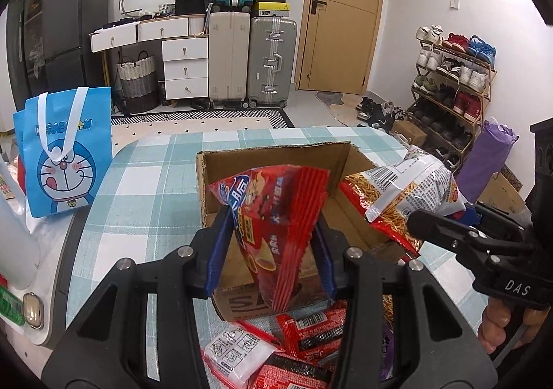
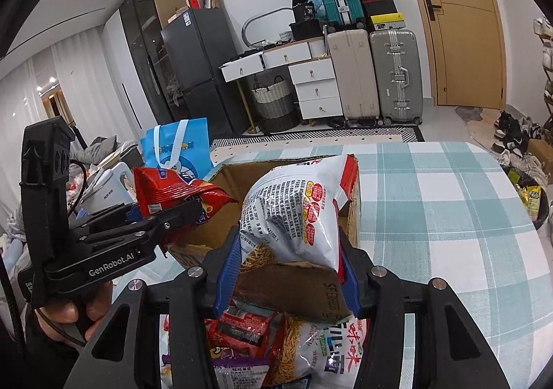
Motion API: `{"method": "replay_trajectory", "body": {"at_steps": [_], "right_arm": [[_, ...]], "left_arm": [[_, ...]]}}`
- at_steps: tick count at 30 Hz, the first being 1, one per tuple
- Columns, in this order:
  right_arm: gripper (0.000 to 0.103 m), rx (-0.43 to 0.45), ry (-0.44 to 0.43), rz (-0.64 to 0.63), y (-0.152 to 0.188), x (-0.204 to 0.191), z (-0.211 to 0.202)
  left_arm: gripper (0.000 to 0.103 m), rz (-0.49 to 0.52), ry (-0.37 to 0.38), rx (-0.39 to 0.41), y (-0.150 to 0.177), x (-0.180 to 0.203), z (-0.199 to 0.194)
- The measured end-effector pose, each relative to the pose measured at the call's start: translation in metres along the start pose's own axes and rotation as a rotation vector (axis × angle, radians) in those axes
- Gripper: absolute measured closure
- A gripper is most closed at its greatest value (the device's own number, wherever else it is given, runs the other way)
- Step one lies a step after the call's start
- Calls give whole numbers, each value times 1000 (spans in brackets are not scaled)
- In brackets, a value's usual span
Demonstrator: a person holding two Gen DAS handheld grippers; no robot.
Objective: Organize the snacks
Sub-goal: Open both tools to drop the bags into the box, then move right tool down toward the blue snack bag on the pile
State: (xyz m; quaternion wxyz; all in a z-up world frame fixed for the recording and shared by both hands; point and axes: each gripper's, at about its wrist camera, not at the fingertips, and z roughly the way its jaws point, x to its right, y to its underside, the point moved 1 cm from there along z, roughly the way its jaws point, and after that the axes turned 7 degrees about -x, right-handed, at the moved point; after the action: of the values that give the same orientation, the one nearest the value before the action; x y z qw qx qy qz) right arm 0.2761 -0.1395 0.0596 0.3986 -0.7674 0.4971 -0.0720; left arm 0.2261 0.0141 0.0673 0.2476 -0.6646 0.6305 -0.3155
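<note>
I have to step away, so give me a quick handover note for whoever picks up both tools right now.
Left tool: shut on a red chip bag, held above the cardboard box.
Right tool: shut on a white noodle snack bag, also over the box.
Done: no snack visible in the box yet.
Left: drop both bags in, then pack the loose packets lying on the checked tablecloth in front of the box.

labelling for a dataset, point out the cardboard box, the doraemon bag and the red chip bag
cardboard box (image 1: 276, 155), left wrist view, inner back wall
doraemon bag (image 1: 65, 174), left wrist view, printed face
red chip bag (image 1: 273, 216), left wrist view, middle of its front
</note>
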Motion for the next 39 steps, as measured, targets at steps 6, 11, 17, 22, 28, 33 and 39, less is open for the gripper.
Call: {"method": "replay_trajectory", "body": {"at_steps": [6, 11, 17, 22, 28, 33, 39], "right_arm": [[52, -15, 9, -2, -3, -6, 8], [48, 23, 3, -49, -3, -14, -4], [17, 42, 6, -60, 6, -15, -24], [1, 38, 33, -48, 20, -11, -34], [1, 12, 38, -5, 38, 0, -40], [1, 1, 54, -1, 55, 4, -46], [1, -5, 84, -8, 74, 4, -55]], "left_arm": [[62, 11, -14, -32, -2, -1, 17], [60, 48, -27, -25, 2, 4, 15], [18, 21, -36, 6, 11, -1, -7], [2, -18, -16, 0, 26, -12, -27], [0, -42, -32, -9, 50, -24, -47], [0, -41, -51, -18, 71, -27, -60], [0, -26, -61, -28, 95, -23, -68]]}}
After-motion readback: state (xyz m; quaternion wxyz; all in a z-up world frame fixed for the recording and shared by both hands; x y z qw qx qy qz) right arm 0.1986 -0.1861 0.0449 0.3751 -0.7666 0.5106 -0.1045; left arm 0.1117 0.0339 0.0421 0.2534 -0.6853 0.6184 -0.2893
